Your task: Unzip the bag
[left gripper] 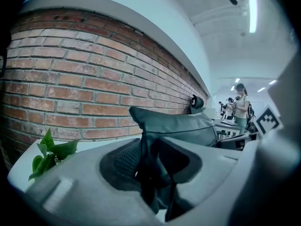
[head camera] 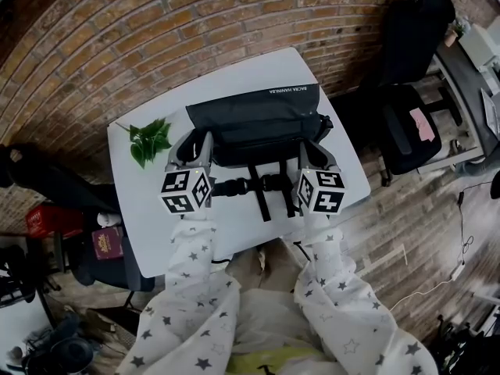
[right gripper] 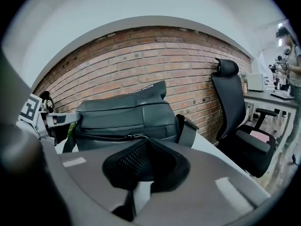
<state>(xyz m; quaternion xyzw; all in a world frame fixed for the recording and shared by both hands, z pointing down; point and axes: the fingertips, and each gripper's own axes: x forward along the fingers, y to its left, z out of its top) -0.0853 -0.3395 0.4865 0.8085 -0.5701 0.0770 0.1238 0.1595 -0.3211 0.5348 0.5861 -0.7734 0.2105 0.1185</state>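
Bracing bag (head camera: 254, 123) on desk (head camera: 156, 209), 2 claws busy: left claw (left gripper: 150, 161) clamped on bag's end fabric, right claw (right gripper: 148, 141) clenched on zipper pull (right gripper: 134, 136) (front face). Step, by my read: opening stroke. Next: steady level drag along zip.

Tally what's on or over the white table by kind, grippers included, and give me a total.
Black bag: 1
Green leafy sprig: 1
Grippers: 2 (left gripper, right gripper)
Total: 4
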